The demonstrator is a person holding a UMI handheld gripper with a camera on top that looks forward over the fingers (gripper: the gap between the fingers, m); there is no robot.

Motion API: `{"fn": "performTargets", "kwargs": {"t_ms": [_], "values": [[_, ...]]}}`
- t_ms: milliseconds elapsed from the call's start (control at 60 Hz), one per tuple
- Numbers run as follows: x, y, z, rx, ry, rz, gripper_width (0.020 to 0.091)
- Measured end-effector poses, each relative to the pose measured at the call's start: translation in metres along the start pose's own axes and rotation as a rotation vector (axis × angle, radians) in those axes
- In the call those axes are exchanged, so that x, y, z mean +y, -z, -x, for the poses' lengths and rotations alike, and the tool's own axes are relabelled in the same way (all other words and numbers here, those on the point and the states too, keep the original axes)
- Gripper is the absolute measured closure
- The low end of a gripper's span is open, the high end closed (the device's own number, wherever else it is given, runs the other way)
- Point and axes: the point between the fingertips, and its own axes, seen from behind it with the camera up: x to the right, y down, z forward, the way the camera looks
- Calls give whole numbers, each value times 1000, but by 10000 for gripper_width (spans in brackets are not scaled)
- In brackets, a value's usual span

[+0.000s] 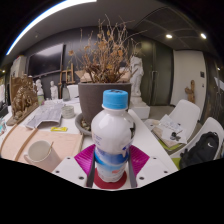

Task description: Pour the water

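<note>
Gripper (111, 172): clenched on the bottle, both pink pads pressing its sides.
Bottle (112, 140): upright between the fingers, blue cap on, white label with blue print.
Cup (42, 154): pale, just left of the fingers, on the table (20, 140).
Pot (95, 100): dark, right behind the bottle, full of dry branches.
Papers (45, 115): scattered beyond the cup.

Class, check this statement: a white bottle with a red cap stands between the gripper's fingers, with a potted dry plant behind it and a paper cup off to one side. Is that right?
Not quite. The bottle has a blue cap, not a red one, as the gripper view shows. The rest holds: it stands between the gripper fingers, the potted dry plant is behind it, and the paper cup sits off to one side.
</note>
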Motion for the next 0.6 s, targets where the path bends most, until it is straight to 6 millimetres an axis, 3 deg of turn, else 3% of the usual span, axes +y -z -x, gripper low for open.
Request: {"fn": "performTargets", "kwargs": {"t_ms": [50,133,183,283,400,600], "values": [[2,4,-1,7,0,20,556],[1,12,0,10,-20,55,228],[-4,20,1,17,-33,63,270],[-17,54,4,49,-34,85,249],[-37,113,24,93,-13,114,249],[-46,219,76,141,16,190,246]]}}
